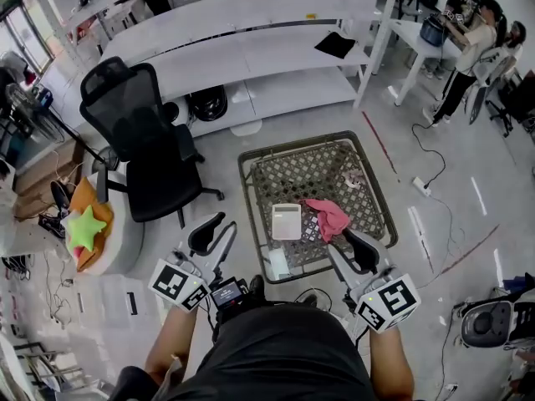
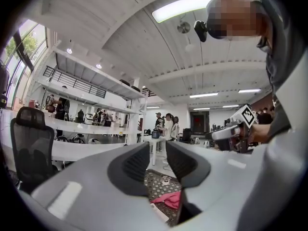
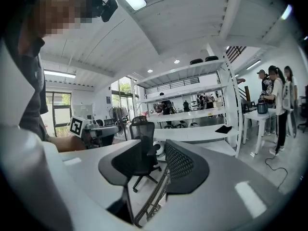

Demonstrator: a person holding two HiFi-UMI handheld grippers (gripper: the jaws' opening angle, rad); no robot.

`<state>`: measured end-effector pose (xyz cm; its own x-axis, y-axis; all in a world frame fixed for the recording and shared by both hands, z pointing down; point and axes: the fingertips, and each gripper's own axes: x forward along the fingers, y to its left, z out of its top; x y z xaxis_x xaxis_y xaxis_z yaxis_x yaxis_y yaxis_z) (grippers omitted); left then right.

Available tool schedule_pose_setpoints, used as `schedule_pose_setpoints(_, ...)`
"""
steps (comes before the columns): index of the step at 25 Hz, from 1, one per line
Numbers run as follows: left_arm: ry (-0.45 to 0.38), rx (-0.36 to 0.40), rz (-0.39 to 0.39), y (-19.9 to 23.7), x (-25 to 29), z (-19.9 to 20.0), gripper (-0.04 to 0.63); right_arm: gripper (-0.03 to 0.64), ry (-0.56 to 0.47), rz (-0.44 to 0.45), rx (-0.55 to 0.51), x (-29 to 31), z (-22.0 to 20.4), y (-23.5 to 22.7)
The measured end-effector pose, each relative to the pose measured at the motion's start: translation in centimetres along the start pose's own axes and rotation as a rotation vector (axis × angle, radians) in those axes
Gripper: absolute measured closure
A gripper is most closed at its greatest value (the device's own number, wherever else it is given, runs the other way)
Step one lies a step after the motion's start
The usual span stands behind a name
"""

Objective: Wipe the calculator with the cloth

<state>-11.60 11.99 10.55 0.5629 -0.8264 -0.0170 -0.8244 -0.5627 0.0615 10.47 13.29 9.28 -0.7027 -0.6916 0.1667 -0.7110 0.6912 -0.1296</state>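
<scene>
A white calculator [image 1: 286,220] lies on a low table with a patterned top [image 1: 251,192] that stands on the floor. A crumpled pink cloth [image 1: 328,215] lies right beside it on the right; in the left gripper view the cloth [image 2: 168,198] shows low between the jaws. My left gripper [image 1: 213,229] [image 2: 158,150] hovers near the table's left front corner, its jaws slightly apart with nothing between them. My right gripper [image 1: 360,248] [image 3: 161,150] hovers over the table's right front corner, open and empty. Both point roughly level, well above the table top.
A black office chair [image 1: 142,140] stands left of the table. White shelving [image 1: 251,65] runs behind it. A stool with a star cushion [image 1: 88,228] sits at far left. A power strip and cable [image 1: 422,186] lie on the floor at right, and people [image 1: 476,40] stand at the back right.
</scene>
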Motion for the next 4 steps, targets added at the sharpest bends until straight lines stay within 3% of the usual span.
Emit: schedule_pose_setpoints(4,-0.008,-0.011,-0.012,0.67,-0.45,1.25,0.425,0.462,0.009,-0.013,0.005,0.37,0.86,0.97)
